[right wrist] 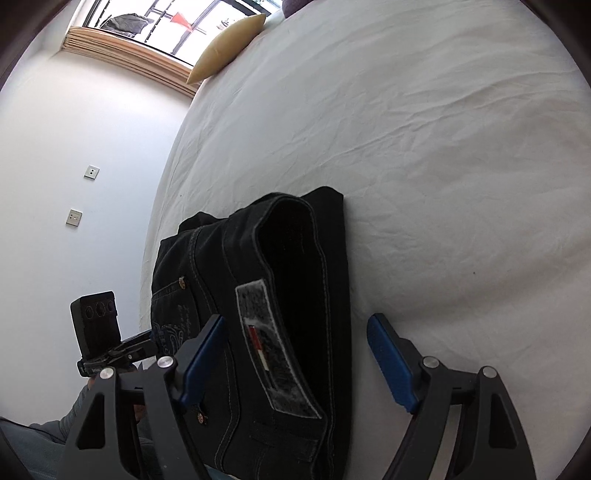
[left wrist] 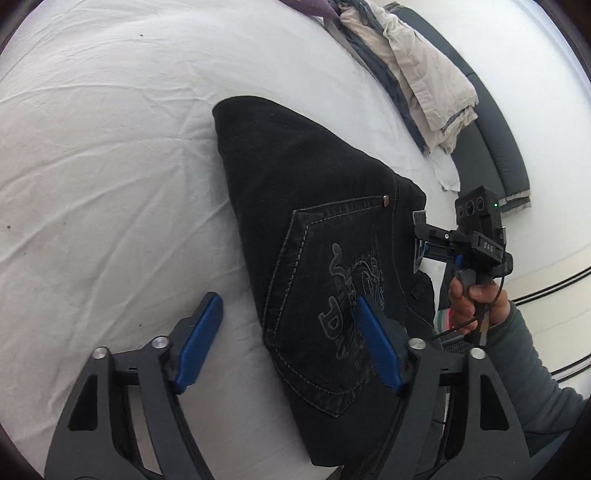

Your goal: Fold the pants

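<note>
Black jeans (left wrist: 314, 221) lie folded into a thick bundle on the white bed sheet (left wrist: 110, 166), back pocket with embroidery facing up. My left gripper (left wrist: 290, 325) is open: one blue finger hovers over the pocket, the other over the sheet, with the bundle's edge between them. My right gripper (right wrist: 295, 339) is open too, straddling the waistband end of the jeans (right wrist: 295, 258) with its grey label patch; neither pad presses the cloth. In the left wrist view the right gripper (left wrist: 421, 242) sits at the waistband, held by a hand (left wrist: 476, 295).
A pile of beige and grey garments (left wrist: 417, 74) lies at the bed's far edge beside a dark padded panel (left wrist: 495, 129). A yellow pillow (right wrist: 229, 44) rests near the window (right wrist: 166, 18). A white wall with two sockets (right wrist: 91, 171) flanks the bed.
</note>
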{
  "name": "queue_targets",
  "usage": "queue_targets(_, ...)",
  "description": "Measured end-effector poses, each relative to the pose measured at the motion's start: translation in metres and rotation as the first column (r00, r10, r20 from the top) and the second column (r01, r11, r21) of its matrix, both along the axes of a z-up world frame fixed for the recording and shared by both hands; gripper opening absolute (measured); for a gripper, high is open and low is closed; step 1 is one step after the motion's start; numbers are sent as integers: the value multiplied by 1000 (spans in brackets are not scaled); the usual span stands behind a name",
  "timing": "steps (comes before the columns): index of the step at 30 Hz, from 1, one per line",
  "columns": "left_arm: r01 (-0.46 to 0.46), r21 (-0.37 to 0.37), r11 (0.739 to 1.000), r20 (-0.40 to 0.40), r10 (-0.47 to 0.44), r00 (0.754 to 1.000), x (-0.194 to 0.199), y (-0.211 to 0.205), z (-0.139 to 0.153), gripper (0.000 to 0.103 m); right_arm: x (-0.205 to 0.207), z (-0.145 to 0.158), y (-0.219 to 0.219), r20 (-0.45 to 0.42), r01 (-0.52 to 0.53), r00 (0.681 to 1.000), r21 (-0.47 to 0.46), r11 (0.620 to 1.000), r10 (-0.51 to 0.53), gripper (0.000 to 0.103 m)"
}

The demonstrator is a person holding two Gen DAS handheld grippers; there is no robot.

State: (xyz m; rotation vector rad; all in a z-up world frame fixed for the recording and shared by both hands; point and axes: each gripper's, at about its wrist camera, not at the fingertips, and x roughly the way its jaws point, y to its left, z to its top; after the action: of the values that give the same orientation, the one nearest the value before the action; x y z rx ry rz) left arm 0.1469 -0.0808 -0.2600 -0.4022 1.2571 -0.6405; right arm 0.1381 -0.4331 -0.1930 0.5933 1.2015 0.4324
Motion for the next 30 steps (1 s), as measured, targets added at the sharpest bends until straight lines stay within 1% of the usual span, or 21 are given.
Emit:
queue_targets(1,7,0,1000,-20,-7,1000,1,-4,2,38,-1,0,2,1,-5,1000,1,1000,5,72)
queue_targets(2,2,9,1000,-30,-2,1000,2,-7,1,38,0,0,7,-6,-22,1000,1,1000,22,61)
queue_targets(4,-2,21,1000,-28,2,1000,4,-14,3,33,0,1,14,-7,-38,999,-40,998,38,59)
queue_targets(6,-6,33,999,-20,6,1000,3,-16,5,29,-2,3,15,-9,-31,999,-52,998,31,47)
queue_targets(7,-4,35,999,-9,4,1000,8,-31,14,26,-2,4,16,-9,-22,1000,-61,998,21,44)
queue_targets(9,2,42,999,10,-2,1000,6,-27,22,23,-5,8,16,4,-10,1000,-84,996,11,33)
queue_targets(12,-5,54,999,19,4,1000,8,-42,29,21,-12,17,19,33,2,999,-119,993,2,28)
queue_targets(15,-6,66,998,40,3,999,6,-46,36,19,-17,28,29,63,8,998,-167,986,3,24)
queue_targets(18,-3,80,997,77,-3,997,3,-48,52,18,-20,42,37,94,8,995,-208,978,12,22)
queue_targets(20,-5,77,997,99,-2,995,3,-45,62,18,-20,55,43,118,4,993,-216,976,22,21)
queue_targets(23,-29,92,995,149,16,989,6,-31,82,18,-17,78,56,163,-14,985,-216,976,50,20)
queue_targets(26,-66,101,993,201,44,979,17,-9,106,18,-7,101,73,216,-30,973,-202,979,75,20)
queue_targets(28,-82,115,990,229,54,972,30,8,120,18,7,113,86,247,-43,965,-195,980,91,20)
queue_targets(30,-101,140,985,250,63,966,46,21,131,18,27,118,100,264,-58,959,-188,980,108,20)
